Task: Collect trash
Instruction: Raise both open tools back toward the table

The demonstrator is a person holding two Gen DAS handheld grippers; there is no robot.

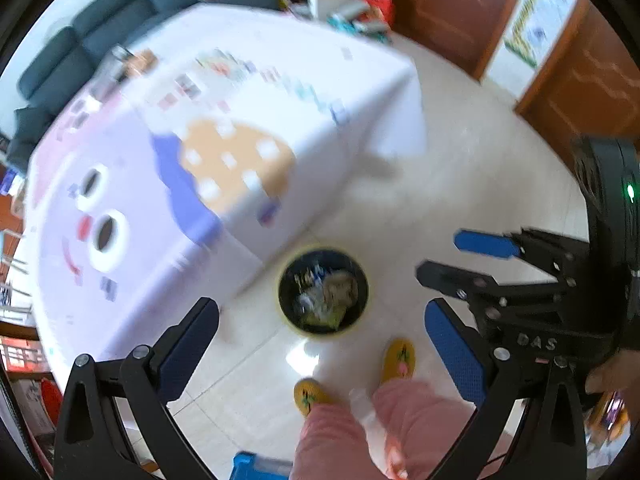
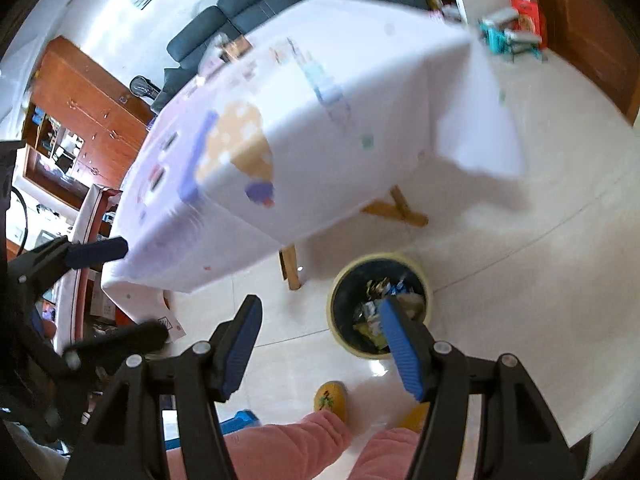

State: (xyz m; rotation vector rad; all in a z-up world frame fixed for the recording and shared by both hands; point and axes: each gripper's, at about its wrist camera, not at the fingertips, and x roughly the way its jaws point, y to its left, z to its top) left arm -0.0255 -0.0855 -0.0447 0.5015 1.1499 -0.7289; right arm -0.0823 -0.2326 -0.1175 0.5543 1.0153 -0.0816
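Low in the middle of my left wrist view sits the trash bin (image 1: 323, 291), a round yellow-rimmed bin with a dark liner, standing on the pale tiled floor (image 1: 460, 208) just beside the hanging edge of the tablecloth (image 1: 224, 92). I can see crumpled wrappers and paper inside it, though the blur keeps me from naming any piece. My left gripper (image 1: 322, 338) frames the bin from below, its jaws spread wide with nothing between the blue pads. At the right edge of that same view the right gripper (image 1: 460, 280) reaches in, also splayed open and empty.

From the right wrist view the bin (image 2: 416, 268) lies right of centre, and the right-hand blue pad of my right gripper (image 2: 320, 346) overlaps its near rim in the picture (well above it, not touching). The jaws stand wide and hold nothing. The left gripper (image 2: 124, 292) shows at the left edge, blurred, fingers apart.

The table fills the upper middle of both views under its white cloth printed with a cartoon face; a wooden leg (image 2: 291, 266) shows beneath it, near the bin. At the bottom of the frames I see pink trouser legs (image 1: 348, 440) and yellow slippers (image 1: 398, 360) on the floor, near the bin.
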